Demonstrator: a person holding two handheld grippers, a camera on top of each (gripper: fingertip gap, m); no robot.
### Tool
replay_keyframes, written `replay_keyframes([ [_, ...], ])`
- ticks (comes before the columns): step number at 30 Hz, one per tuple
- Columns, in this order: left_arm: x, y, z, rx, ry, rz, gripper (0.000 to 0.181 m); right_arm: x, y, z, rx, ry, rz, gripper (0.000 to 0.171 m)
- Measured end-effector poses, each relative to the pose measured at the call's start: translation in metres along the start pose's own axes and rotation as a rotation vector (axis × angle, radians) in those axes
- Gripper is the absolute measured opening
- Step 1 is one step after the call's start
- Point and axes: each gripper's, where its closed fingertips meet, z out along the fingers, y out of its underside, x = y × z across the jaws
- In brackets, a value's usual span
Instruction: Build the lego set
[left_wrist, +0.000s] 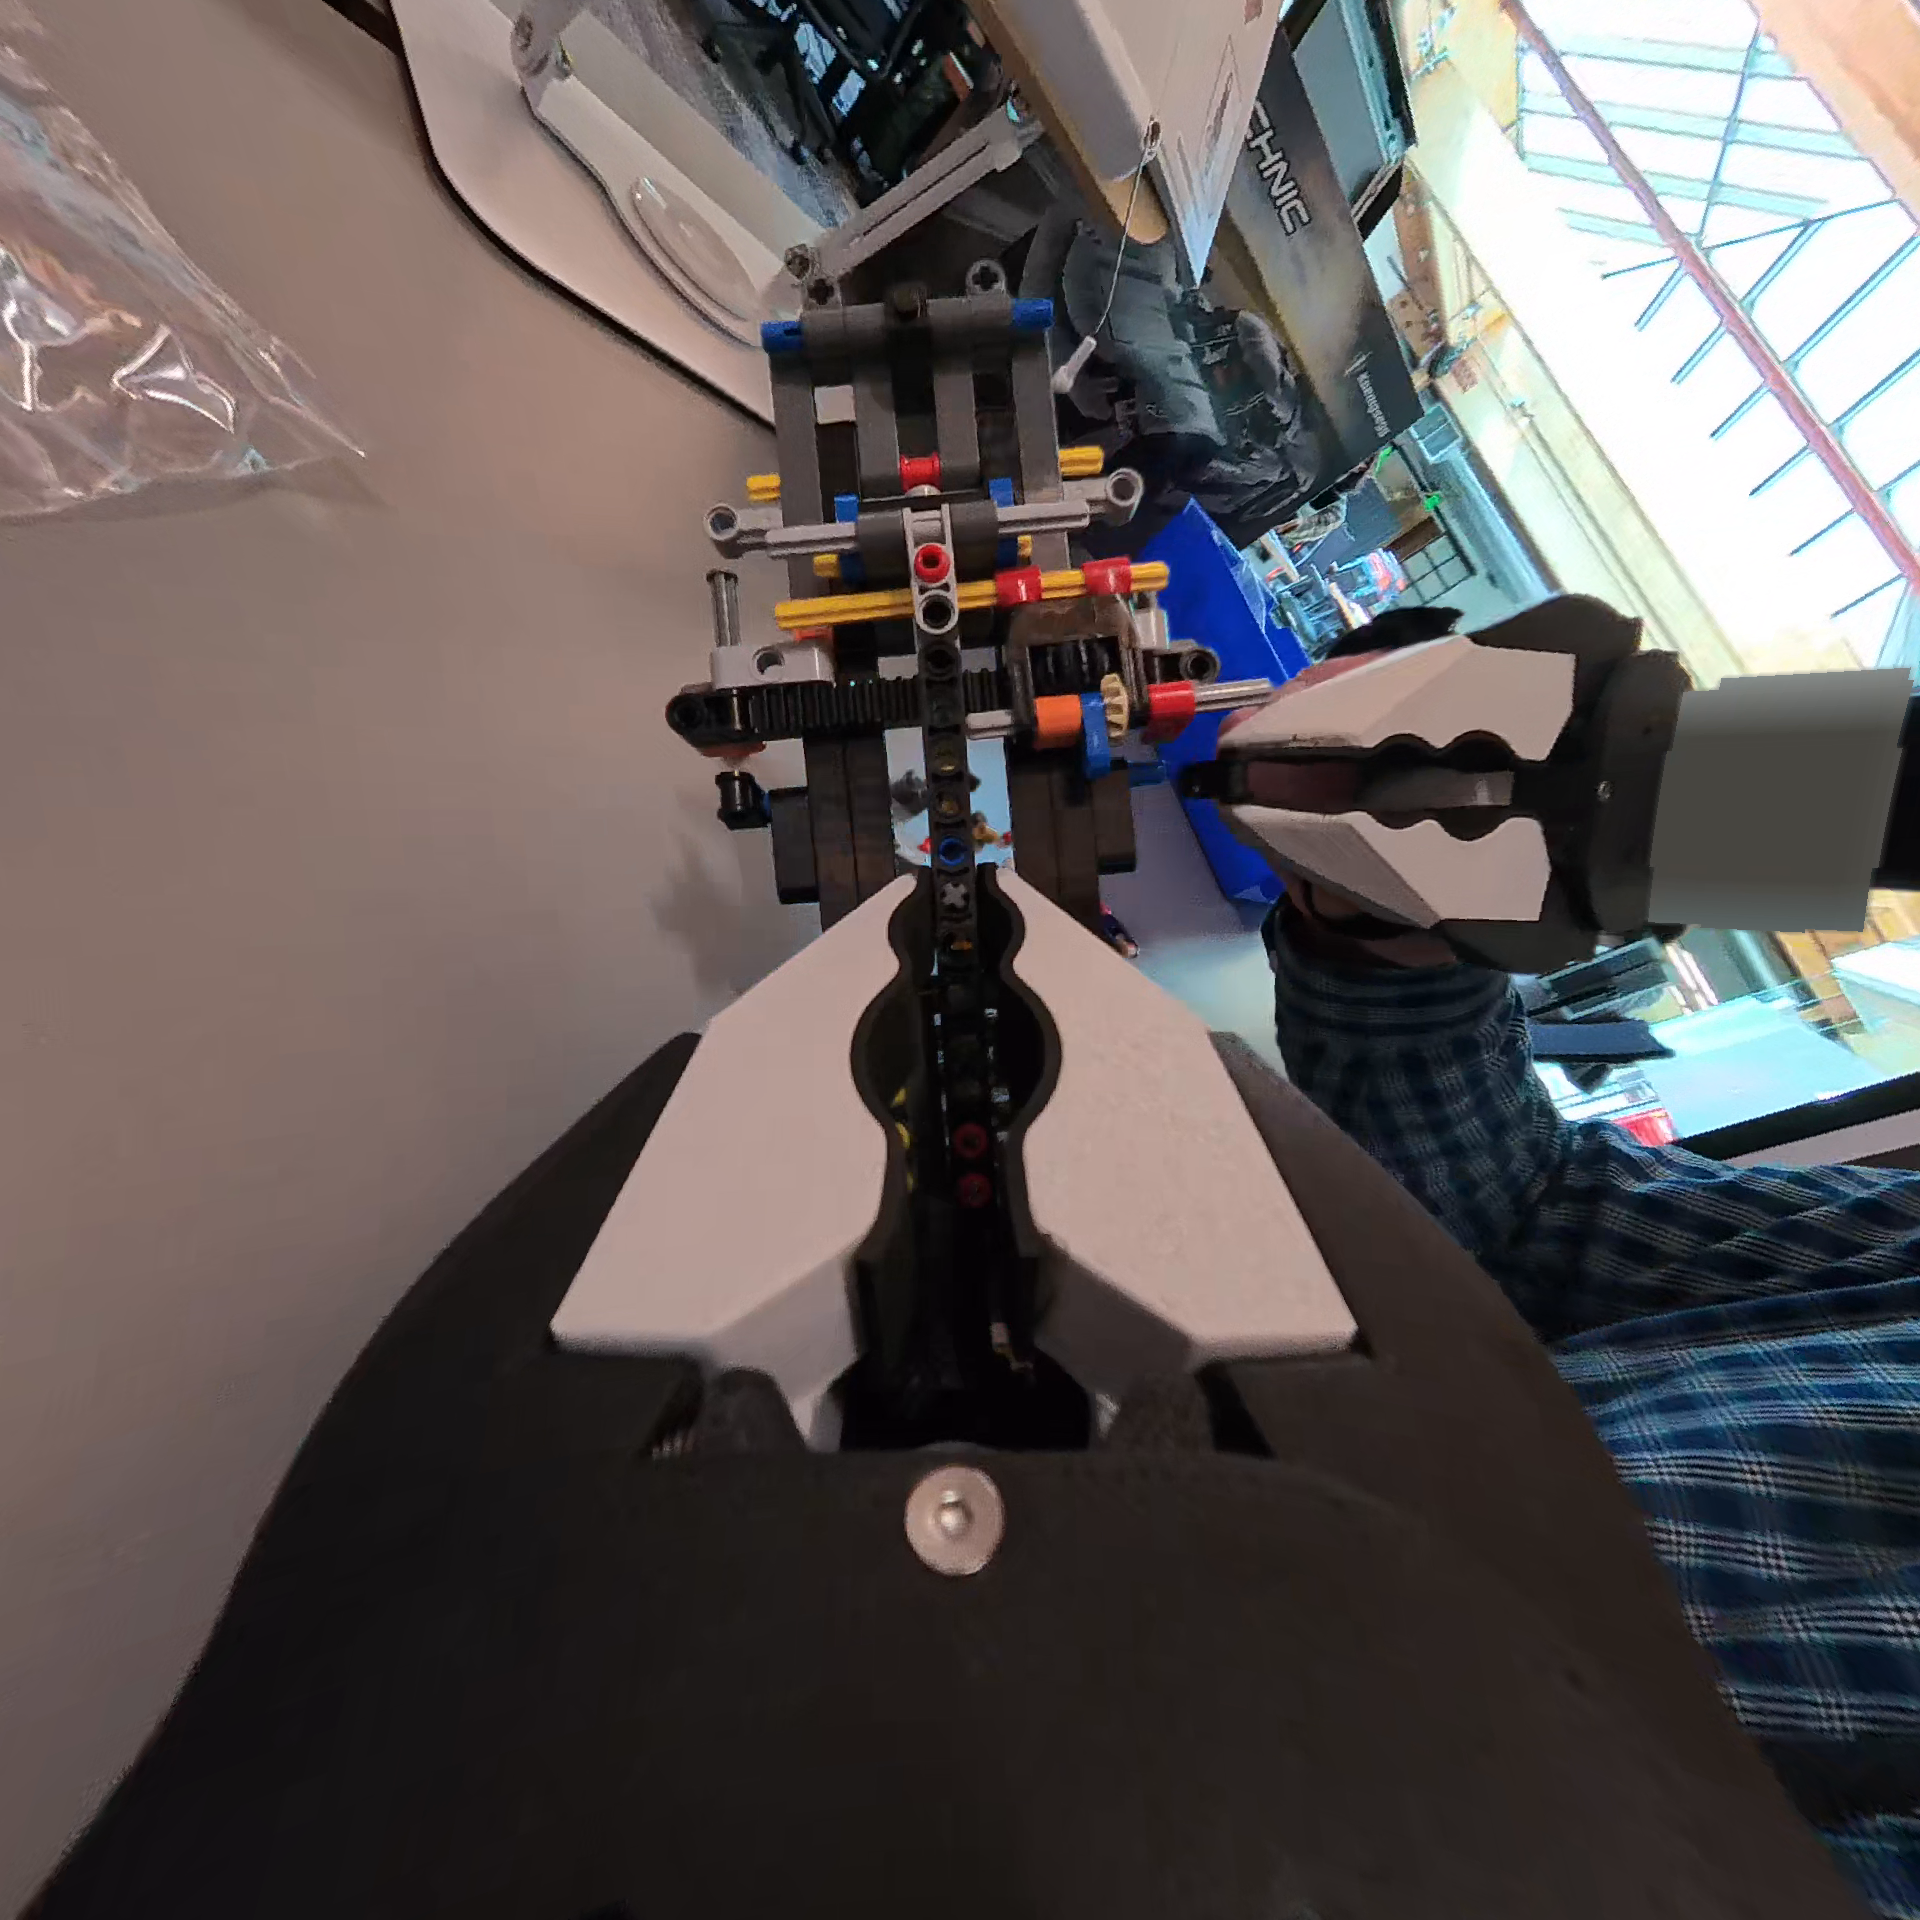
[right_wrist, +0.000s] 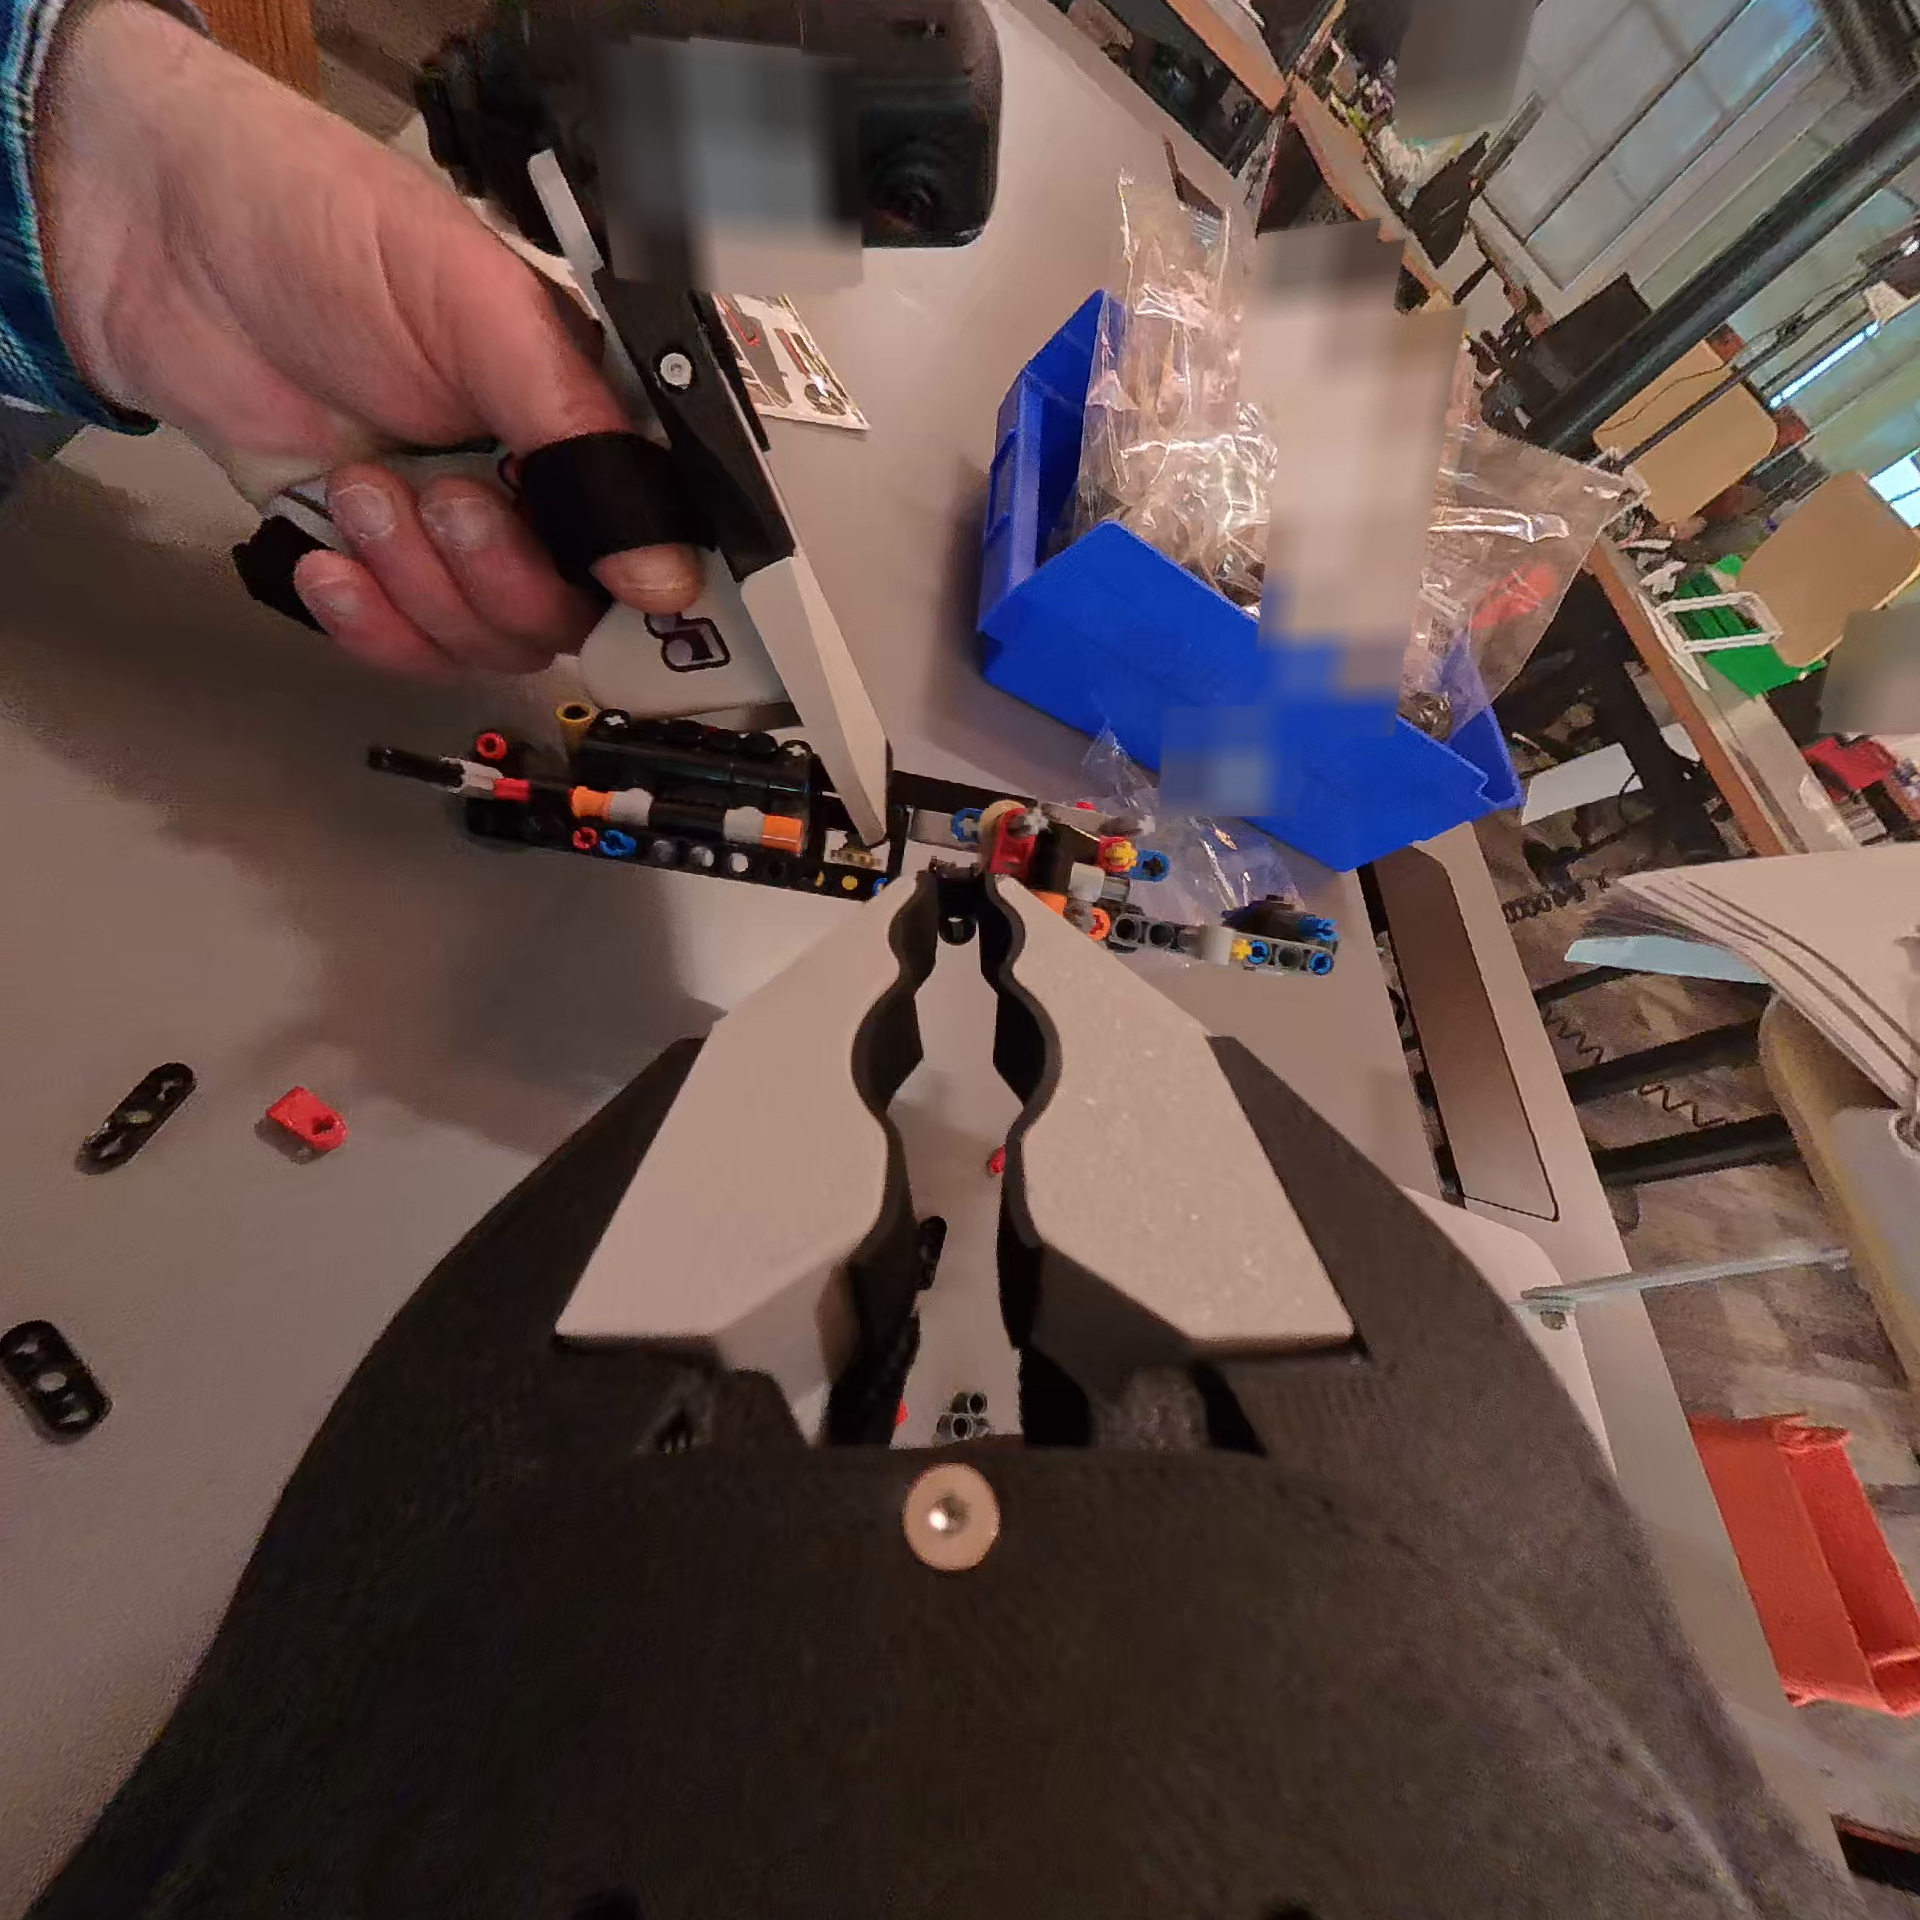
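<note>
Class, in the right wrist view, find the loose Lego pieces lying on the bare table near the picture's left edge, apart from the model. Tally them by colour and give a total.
Black three-hole beams: 2
Red piece: 1
Total: 3
</note>
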Motion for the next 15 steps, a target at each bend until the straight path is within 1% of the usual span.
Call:
replay_keyframes([
  [6,0.0024,0.0005,0.0006,-0.003,0.000,0.002,0.006,0.0010,0.0006,0.0025,-0.009,0.018,-0.018,0.005],
  [15,0.0009,0.0034,0.0019,-0.008,0.004,-0.015,0.006,-0.0008,0.0022,0.0072,-0.061,-0.034,-0.050,0.005],
])
